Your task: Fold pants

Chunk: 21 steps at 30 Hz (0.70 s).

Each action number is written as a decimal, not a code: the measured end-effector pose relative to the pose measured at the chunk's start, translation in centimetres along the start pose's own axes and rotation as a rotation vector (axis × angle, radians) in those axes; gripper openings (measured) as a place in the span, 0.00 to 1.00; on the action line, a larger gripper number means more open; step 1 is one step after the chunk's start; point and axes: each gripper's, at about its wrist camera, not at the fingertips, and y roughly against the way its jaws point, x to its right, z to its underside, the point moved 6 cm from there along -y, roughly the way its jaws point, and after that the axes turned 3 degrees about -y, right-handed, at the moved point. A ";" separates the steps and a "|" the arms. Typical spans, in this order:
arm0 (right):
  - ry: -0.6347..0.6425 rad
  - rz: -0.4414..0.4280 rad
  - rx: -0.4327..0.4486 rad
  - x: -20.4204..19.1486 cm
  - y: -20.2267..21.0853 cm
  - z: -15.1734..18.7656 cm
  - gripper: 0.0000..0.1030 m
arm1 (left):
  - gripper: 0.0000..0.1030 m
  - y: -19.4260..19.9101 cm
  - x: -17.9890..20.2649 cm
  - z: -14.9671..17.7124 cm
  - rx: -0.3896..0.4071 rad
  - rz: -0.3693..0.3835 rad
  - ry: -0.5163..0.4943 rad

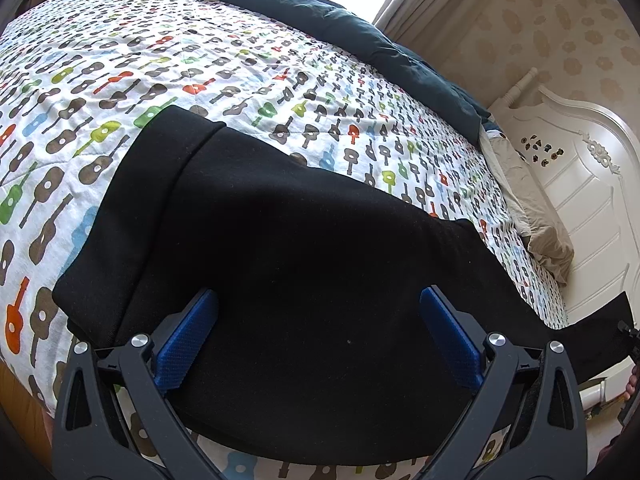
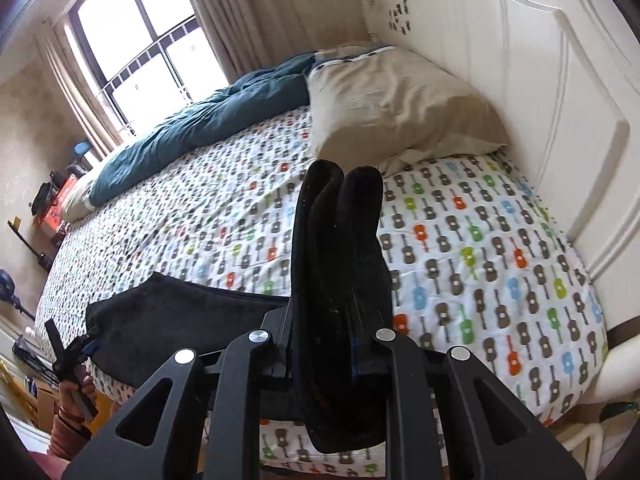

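Black pants (image 1: 296,256) lie spread across the near edge of a bed with a guitar-print sheet (image 1: 200,64). My left gripper (image 1: 318,320) is open, its blue pads (image 1: 188,340) apart just above the pants near the bed's front edge, holding nothing. My right gripper (image 2: 340,320) is shut on a bunched end of the pants (image 2: 340,248), which stands up thick between its fingers above the bed. In the right wrist view the rest of the pants (image 2: 180,320) lies flat to the left, with the left gripper (image 2: 68,356) and hand beyond.
A dark teal duvet (image 1: 320,12) lies along the bed's far side. A beige pillow (image 2: 392,100) rests against the white headboard (image 2: 560,80). A window (image 2: 140,48) and curtains stand behind. Clutter sits on the floor at the bed's foot (image 2: 52,208).
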 end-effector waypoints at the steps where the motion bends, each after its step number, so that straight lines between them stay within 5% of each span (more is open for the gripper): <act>1: 0.017 -0.006 -0.005 -1.1 -0.4 0.2 0.18 | 0.97 0.0 0.0 0.0 0.001 -0.001 -0.002; 21: 0.160 -0.118 -0.062 -16.2 -7.7 4.6 0.18 | 0.97 0.3 0.4 0.2 0.003 0.012 -0.014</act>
